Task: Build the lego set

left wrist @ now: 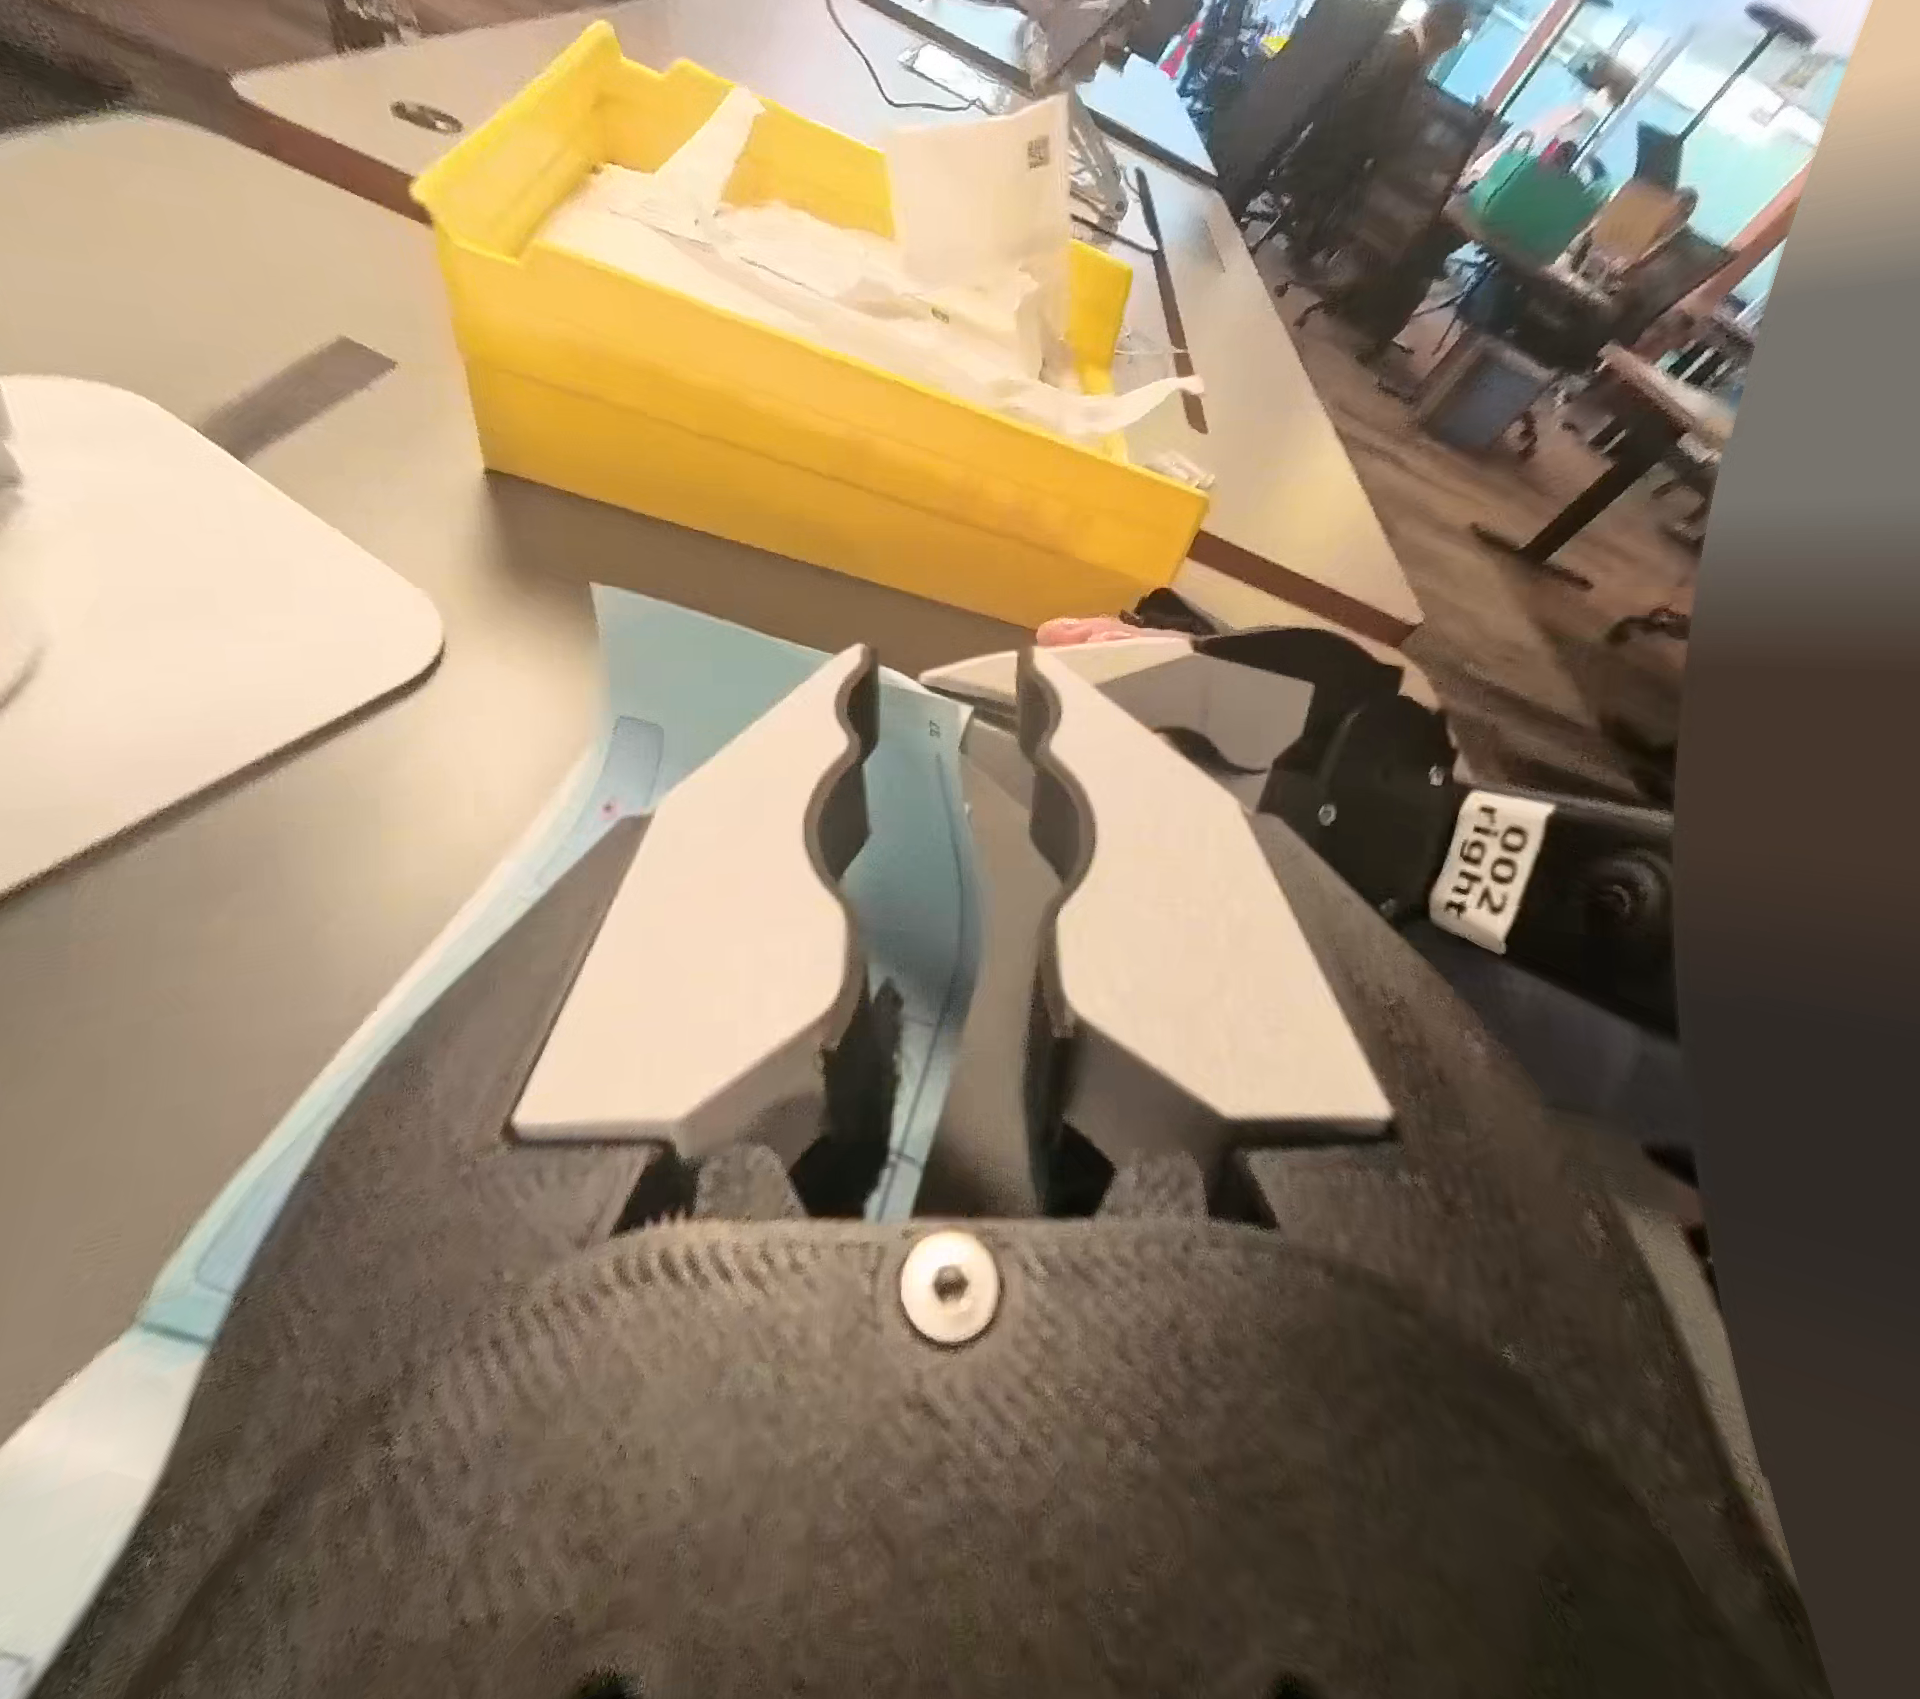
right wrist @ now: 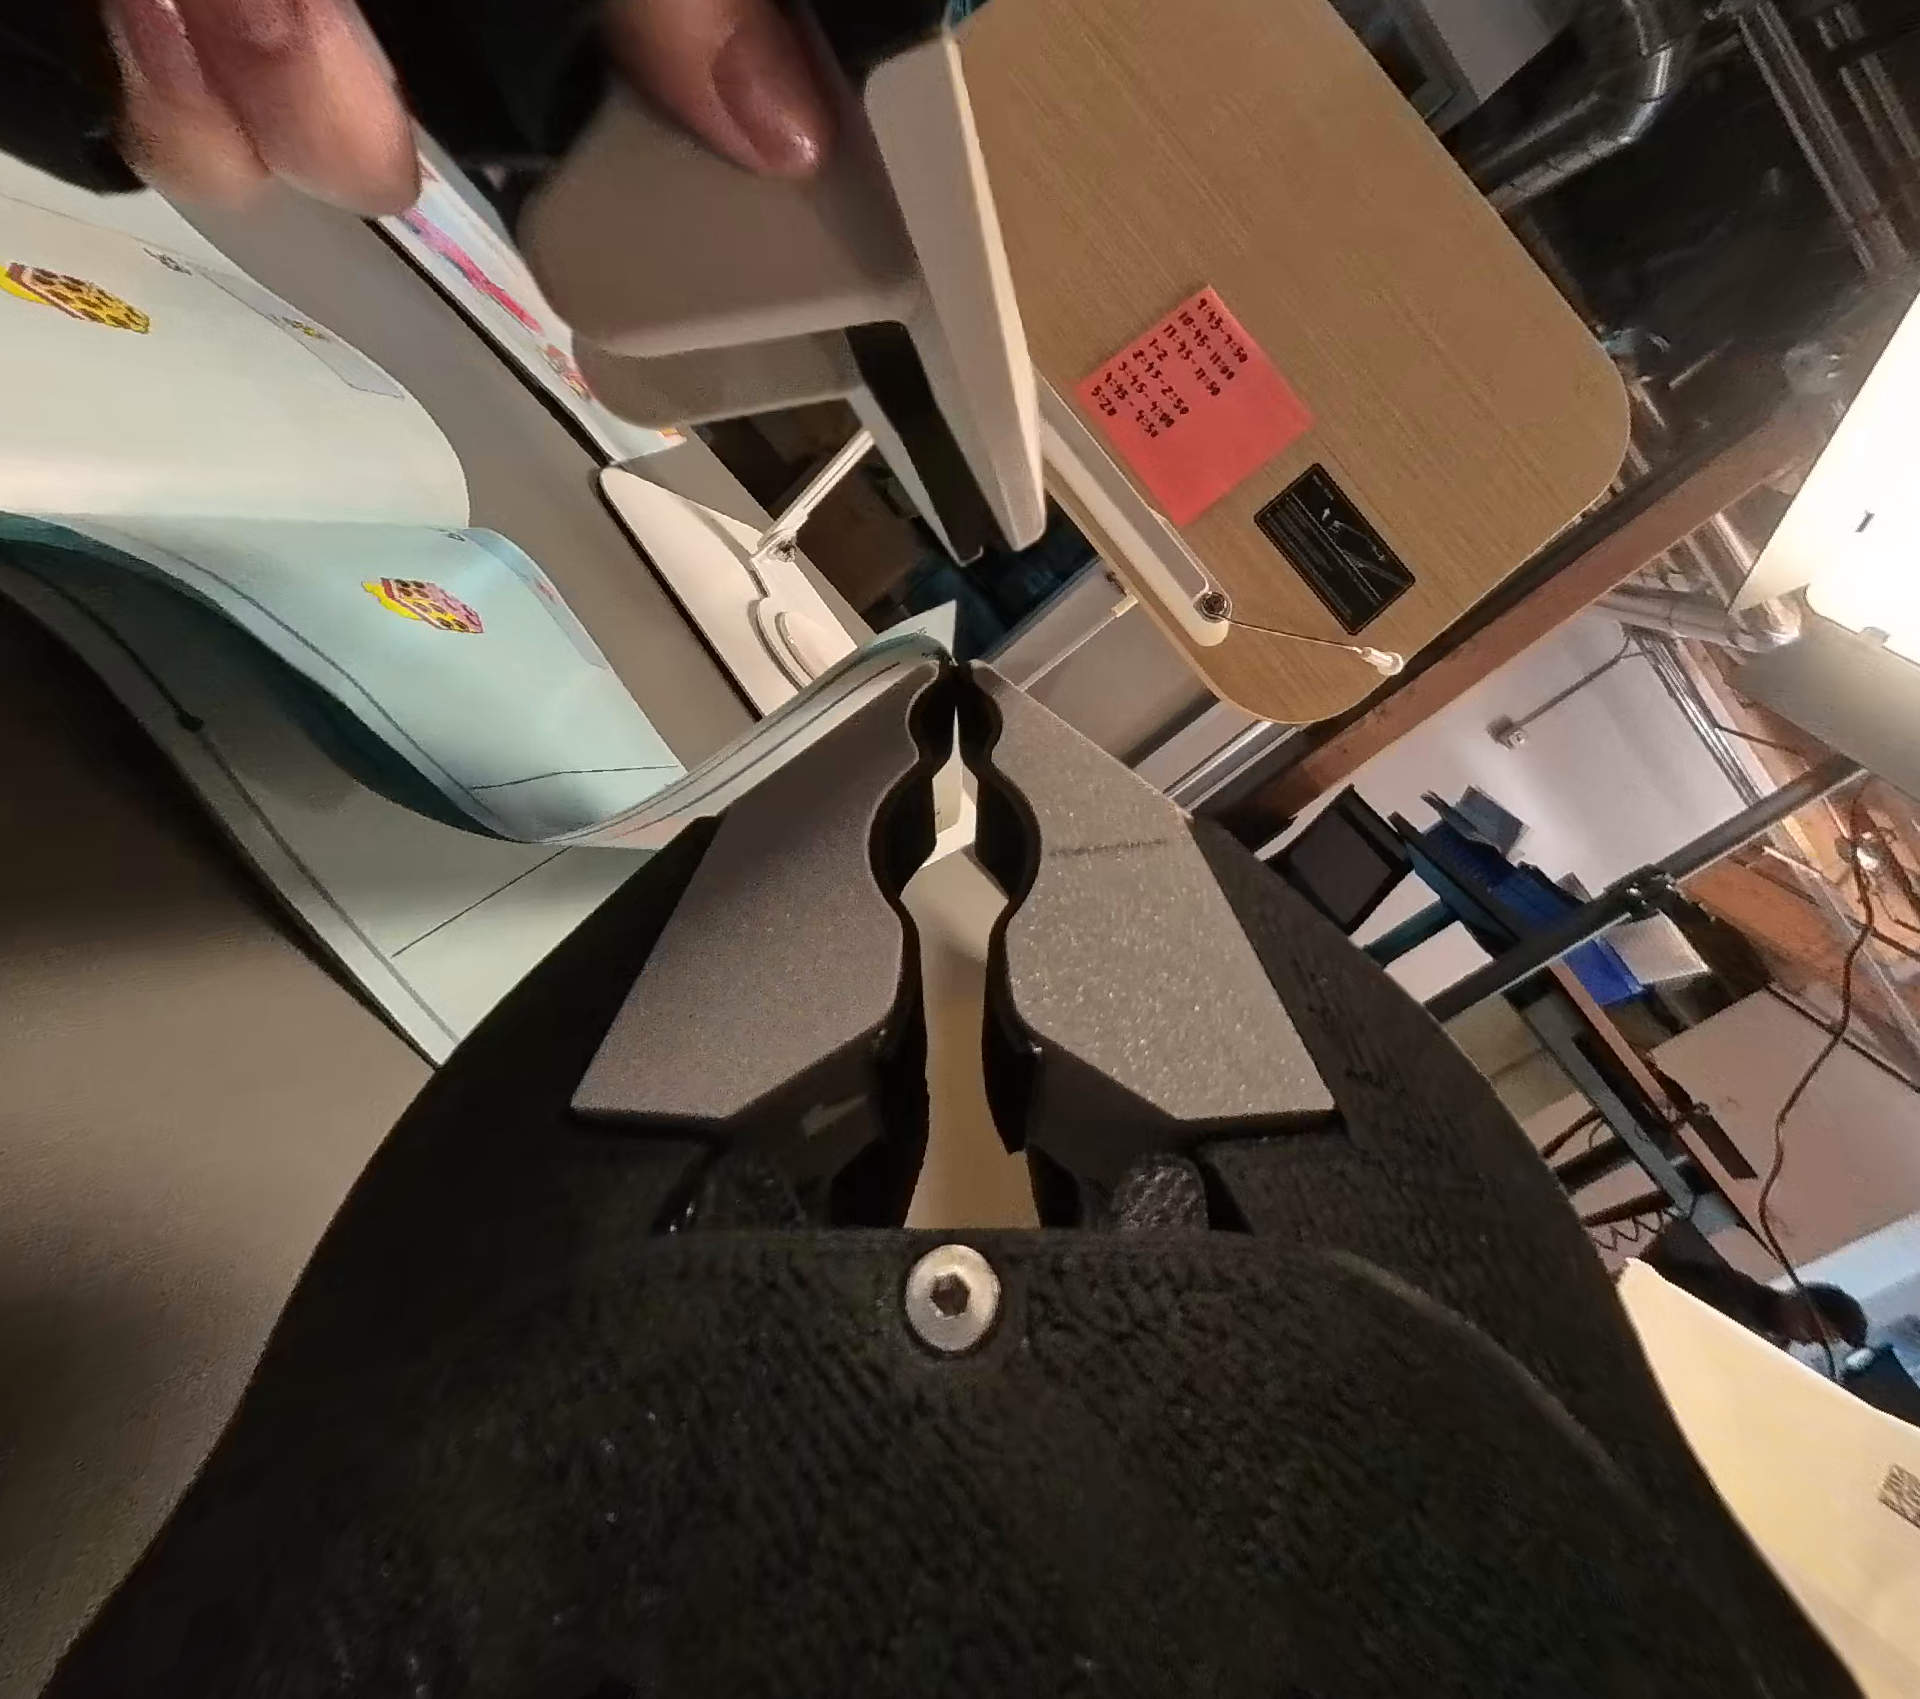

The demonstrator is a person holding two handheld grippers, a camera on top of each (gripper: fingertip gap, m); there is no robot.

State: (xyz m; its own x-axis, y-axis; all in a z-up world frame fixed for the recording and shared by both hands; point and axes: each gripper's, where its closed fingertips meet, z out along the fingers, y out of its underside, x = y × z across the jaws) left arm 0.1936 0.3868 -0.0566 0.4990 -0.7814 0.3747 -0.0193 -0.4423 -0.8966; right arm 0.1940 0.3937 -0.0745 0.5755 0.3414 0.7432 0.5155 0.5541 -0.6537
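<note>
Pinching the corner of the blue sticker sheet (right wrist: 436, 693), my right claw (right wrist: 958, 681) is squeezed tight; my left claw (left wrist: 945, 683) is open, yellow box (left wrist: 790, 423) at twelve o'clock.

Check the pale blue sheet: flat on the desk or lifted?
Lifted at one end. The pale blue sheet arches off the grey desk, its corner pinched in the right gripper's closed jaws; the rest lies flat.

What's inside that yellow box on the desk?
The yellow box holds a heap of white crumpled papers, some sticking up above its far wall and spilling over the right end. Whatever lies beneath the heap is covered.
</note>
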